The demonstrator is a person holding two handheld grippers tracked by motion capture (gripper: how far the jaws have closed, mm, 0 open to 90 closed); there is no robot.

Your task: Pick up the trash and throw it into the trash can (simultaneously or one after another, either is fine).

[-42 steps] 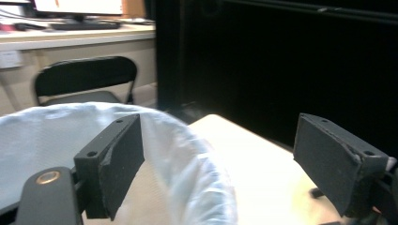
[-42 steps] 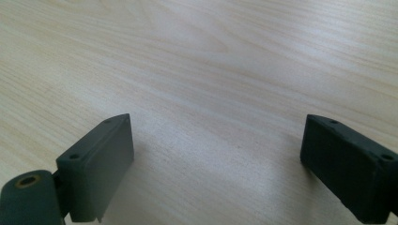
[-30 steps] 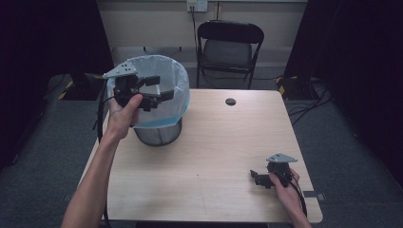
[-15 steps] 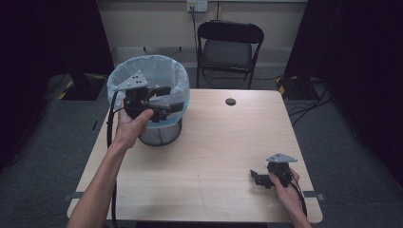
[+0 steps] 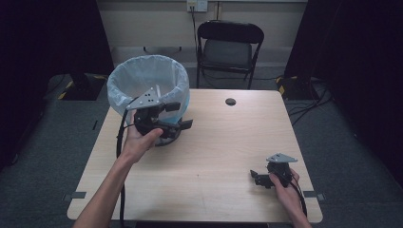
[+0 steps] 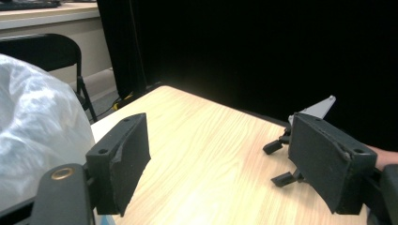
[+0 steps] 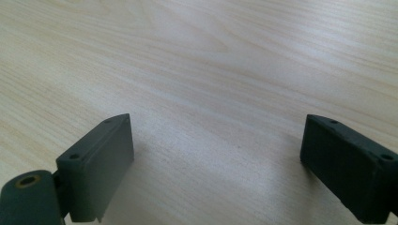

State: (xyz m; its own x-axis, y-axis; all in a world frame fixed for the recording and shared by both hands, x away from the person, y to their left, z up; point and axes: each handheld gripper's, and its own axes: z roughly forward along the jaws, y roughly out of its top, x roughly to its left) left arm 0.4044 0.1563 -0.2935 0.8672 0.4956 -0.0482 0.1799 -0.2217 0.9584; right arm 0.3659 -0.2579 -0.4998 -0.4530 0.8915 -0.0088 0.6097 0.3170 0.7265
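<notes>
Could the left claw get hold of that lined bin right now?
Probably yes: the left claw hangs open right beside the lined bin, nothing between its jaws, and nothing stands between them on the table.

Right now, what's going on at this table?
A person holds tongs in each hand at a wooden table. The left tongs hang open and empty in front of the bag-lined bin near the table's far left corner. The right tongs rest low near the front right corner, also open with nothing between them. Nothing is gripped at this moment.
</notes>
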